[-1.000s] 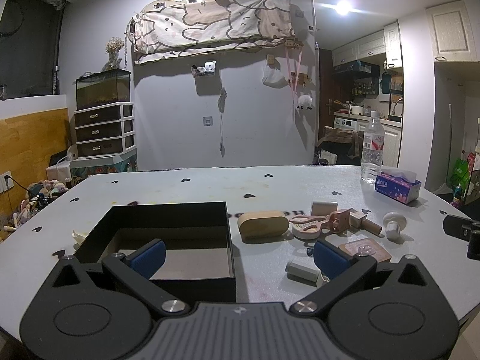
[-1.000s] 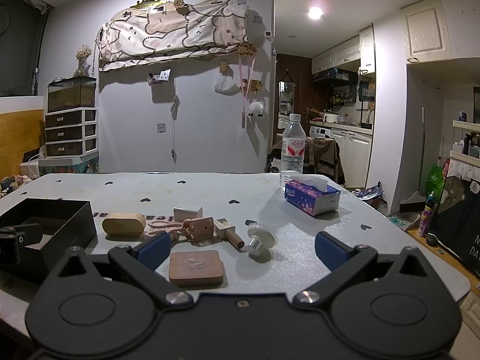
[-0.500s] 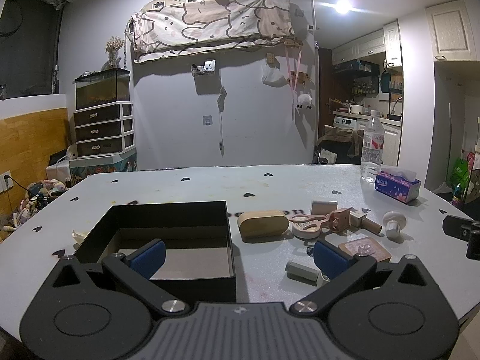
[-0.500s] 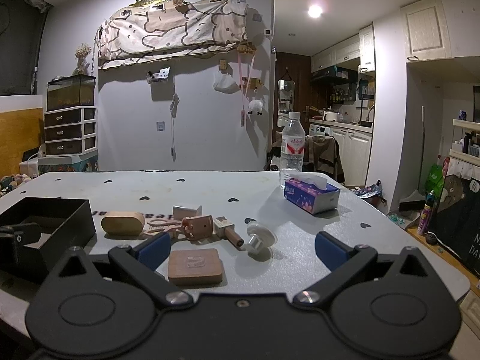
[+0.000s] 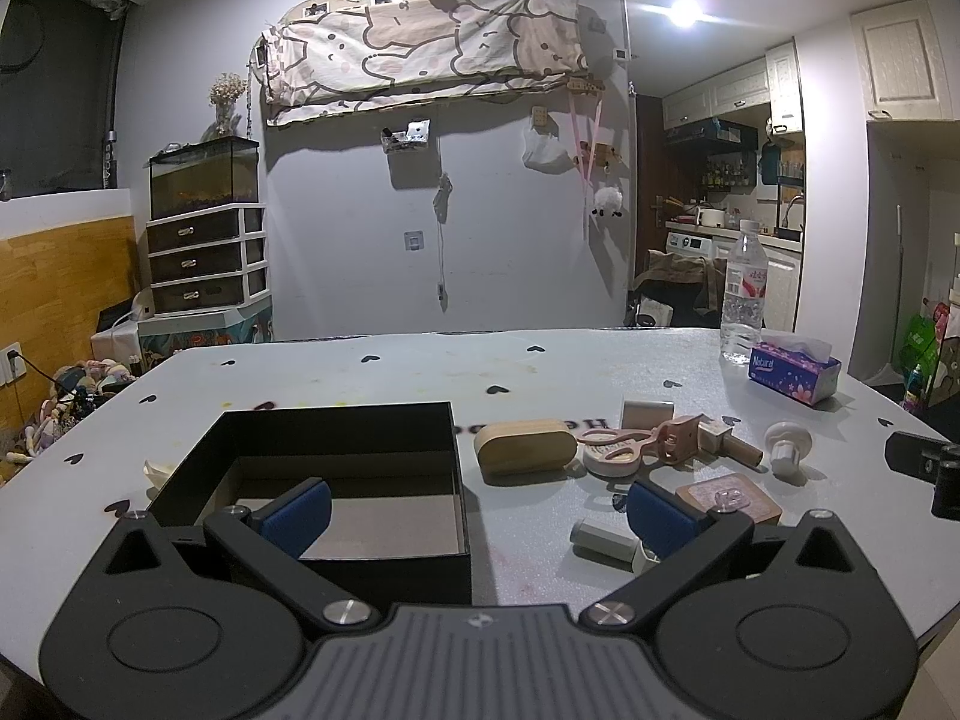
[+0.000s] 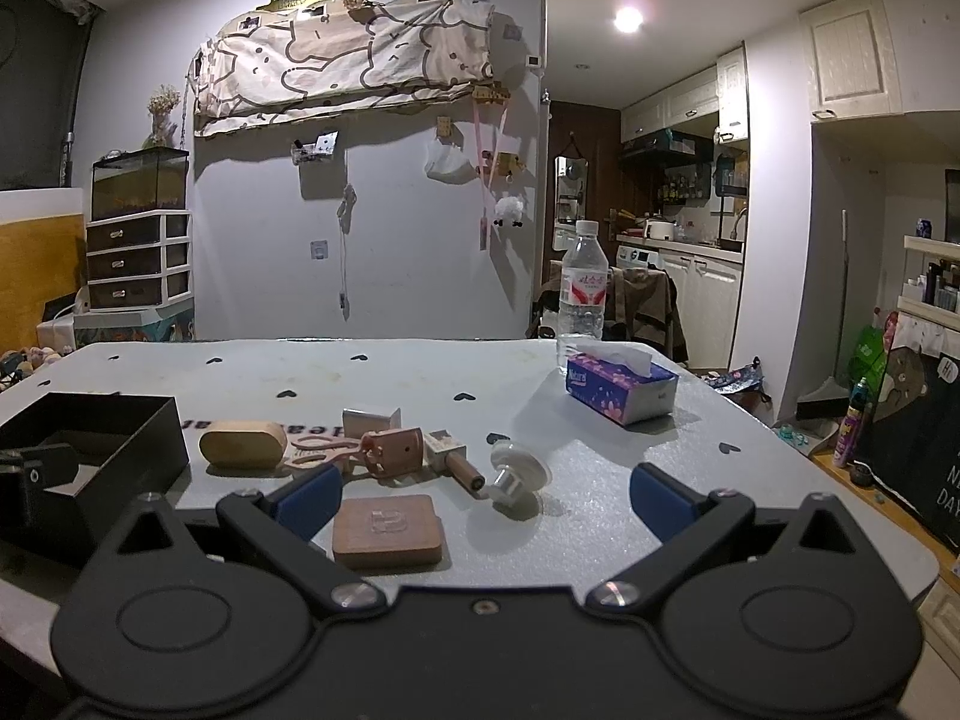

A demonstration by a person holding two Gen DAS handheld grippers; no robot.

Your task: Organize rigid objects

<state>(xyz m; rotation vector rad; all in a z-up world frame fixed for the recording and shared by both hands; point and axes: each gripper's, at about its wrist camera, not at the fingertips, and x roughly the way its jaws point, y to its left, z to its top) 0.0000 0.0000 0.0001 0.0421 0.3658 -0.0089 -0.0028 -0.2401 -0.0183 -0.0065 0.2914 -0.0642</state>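
Observation:
An open black box [image 5: 336,414] sits on the grey table, left of a cluster of small objects: a wooden oval case [image 5: 523,444], pink scissors [image 5: 618,439], a pink holder [image 6: 393,450], a wooden stamp [image 6: 456,463], a white knob [image 6: 517,474], a square wooden block [image 6: 389,529] and a small grey tube [image 5: 603,537]. My left gripper [image 5: 477,513] is open and empty, low over the box's near right corner. My right gripper [image 6: 486,498] is open and empty, just behind the wooden block and the knob.
A water bottle [image 6: 582,294] and a tissue box [image 6: 621,387] stand at the table's far right. The table's right edge [image 6: 840,480] drops to the floor. A drawer unit with a fish tank [image 5: 204,252] stands behind on the left.
The right gripper has edged slightly forward and lower toward the objects. The left gripper has not moved. Both stay open.

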